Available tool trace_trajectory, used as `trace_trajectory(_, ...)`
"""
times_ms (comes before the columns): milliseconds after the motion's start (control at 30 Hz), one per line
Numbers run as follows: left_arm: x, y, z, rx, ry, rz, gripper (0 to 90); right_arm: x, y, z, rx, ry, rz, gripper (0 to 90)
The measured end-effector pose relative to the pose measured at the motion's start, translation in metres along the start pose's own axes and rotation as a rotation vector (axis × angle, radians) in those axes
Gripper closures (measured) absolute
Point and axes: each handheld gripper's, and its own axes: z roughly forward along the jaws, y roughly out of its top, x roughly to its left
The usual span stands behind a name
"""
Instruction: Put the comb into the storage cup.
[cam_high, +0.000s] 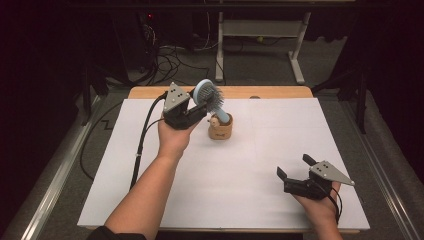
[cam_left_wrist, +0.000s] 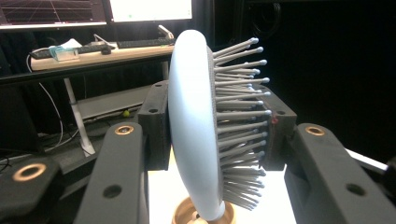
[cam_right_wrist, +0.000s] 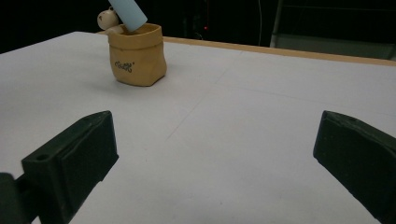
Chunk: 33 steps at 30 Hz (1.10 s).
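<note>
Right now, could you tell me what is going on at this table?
A person is working with a hand-held gripper in each hand. The left hand-held gripper is clamped on the head of a pale blue hairbrush, whose handle stands tilted in a small tan holder near the far side of the white table. The right hand-held gripper rests near the table's front right corner, jaws wide apart and holding nothing.

Left tool (cam_high: 200, 106) clamped, right tool (cam_high: 295, 167) agape.

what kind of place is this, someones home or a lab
Most likely a lab or recording workspace: a white-covered table, tangled cables on the floor behind it, and monitors above a keyboard desk in the left gripper view.
</note>
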Motion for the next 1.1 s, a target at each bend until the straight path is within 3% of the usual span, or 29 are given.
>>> trace_trajectory(467,0.001,-0.009,0.007,0.027,0.005,-0.007,55.9,0.000,0.000,-0.001,-0.003,0.001,0.002,0.1)
trace_trajectory(1100,-0.009,-0.013,0.014,0.044,0.019,0.017,55.7,0.000,-0.001,-0.001,-0.003,0.004,0.002,0.1)
